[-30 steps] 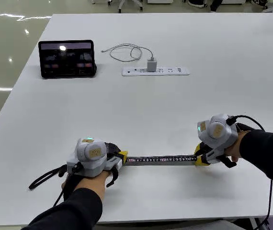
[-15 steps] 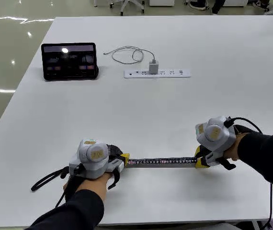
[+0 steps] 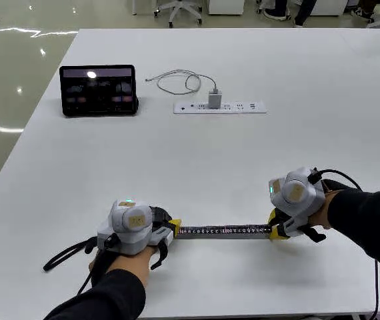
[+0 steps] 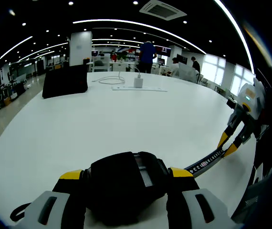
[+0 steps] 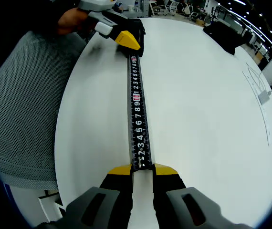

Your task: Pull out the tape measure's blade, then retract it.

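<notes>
- Left gripper (image 3: 168,229): jaws closed onto the black case (image 3: 159,220). In the left gripper view the case (image 4: 124,183) fills the gap between the yellow tips, held on both sides.
- Right gripper (image 3: 275,231): jaws nearly shut, just a narrow gap, pinching the blade's tip end. In the right gripper view the low numbers on the blade (image 5: 137,109) start right at the yellow tips.
- Blade (image 3: 223,231) is out, straight and flat just over the table (image 3: 210,147) near its front edge. It looks taut, no sag or kink visible.
- Key relation: the blade's long axis runs left-right between the two grippers, with the case at the left end and the tip at the right end. From the right gripper the case lies dead ahead along the blade. From the left gripper the blade (image 4: 207,162) exits to the right toward the other gripper.
- Grippers are well apart, joined only by the blade.
- Judgement: the pull-out looks done or nearly done, and the retract is not yet done.
- Judgement: the retract turns on the right gripper travelling along that same axis toward the case while the left holds the case steady. Drifting off the axis could twist or buckle the blade, and letting go early could make it snap back.
</notes>
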`<act>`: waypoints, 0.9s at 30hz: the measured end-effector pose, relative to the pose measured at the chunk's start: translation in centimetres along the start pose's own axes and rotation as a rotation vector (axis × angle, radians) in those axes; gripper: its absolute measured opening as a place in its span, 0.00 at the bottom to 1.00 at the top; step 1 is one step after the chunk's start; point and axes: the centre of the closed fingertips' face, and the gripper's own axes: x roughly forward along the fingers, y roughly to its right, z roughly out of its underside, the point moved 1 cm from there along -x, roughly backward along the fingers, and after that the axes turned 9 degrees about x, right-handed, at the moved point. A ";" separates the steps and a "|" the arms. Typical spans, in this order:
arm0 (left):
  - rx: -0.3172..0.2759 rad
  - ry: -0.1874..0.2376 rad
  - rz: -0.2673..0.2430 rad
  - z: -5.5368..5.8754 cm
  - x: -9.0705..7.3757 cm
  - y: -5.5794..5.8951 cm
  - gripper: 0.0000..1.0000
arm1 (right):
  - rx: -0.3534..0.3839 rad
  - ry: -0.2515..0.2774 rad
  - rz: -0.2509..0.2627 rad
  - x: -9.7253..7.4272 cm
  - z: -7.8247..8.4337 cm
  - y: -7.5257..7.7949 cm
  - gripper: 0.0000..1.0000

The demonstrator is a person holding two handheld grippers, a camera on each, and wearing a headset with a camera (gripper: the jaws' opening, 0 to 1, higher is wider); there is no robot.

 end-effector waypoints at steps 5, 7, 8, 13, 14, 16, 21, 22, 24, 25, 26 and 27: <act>0.000 0.000 0.001 0.0 0.0 0.0 0.65 | -0.018 -0.008 -0.004 0.1 -0.3 -0.1 0.10; -0.001 0.001 0.002 0.0 0.0 0.0 0.65 | -0.016 -0.008 -0.003 0.1 -0.3 -0.1 0.10; 0.000 0.001 0.003 0.0 0.0 0.0 0.65 | -0.016 -0.007 -0.002 0.2 -0.4 -0.1 0.10; 0.000 -0.001 0.004 0.0 0.0 0.0 0.65 | -0.017 -0.003 -0.003 0.3 -0.7 -0.2 0.10; 0.000 -0.002 0.005 0.0 0.0 0.0 0.65 | -0.018 -0.002 -0.003 0.3 -0.7 -0.2 0.10; 0.000 -0.003 0.005 0.0 0.0 0.0 0.65 | -0.015 0.001 -0.002 0.3 -0.8 -0.2 0.10; 0.001 -0.004 0.005 0.0 0.0 0.1 0.65 | -0.012 0.002 0.000 0.4 -1.0 -0.3 0.10; 0.001 -0.006 0.005 0.0 0.0 0.1 0.65 | -0.012 0.002 0.000 0.4 -1.0 -0.3 0.10; 0.001 -0.006 0.006 0.0 0.0 0.1 0.65 | -0.010 0.004 -0.001 0.4 -1.1 -0.3 0.10; 0.001 -0.006 0.006 0.1 0.0 0.1 0.65 | -0.009 0.004 -0.001 0.5 -1.1 -0.3 0.10; 0.001 -0.008 0.006 0.1 0.0 0.1 0.65 | -0.008 0.004 -0.001 0.5 -1.1 -0.3 0.10; 0.001 -0.009 0.006 0.1 0.0 0.1 0.65 | -0.008 0.004 0.000 0.5 -1.2 -0.3 0.10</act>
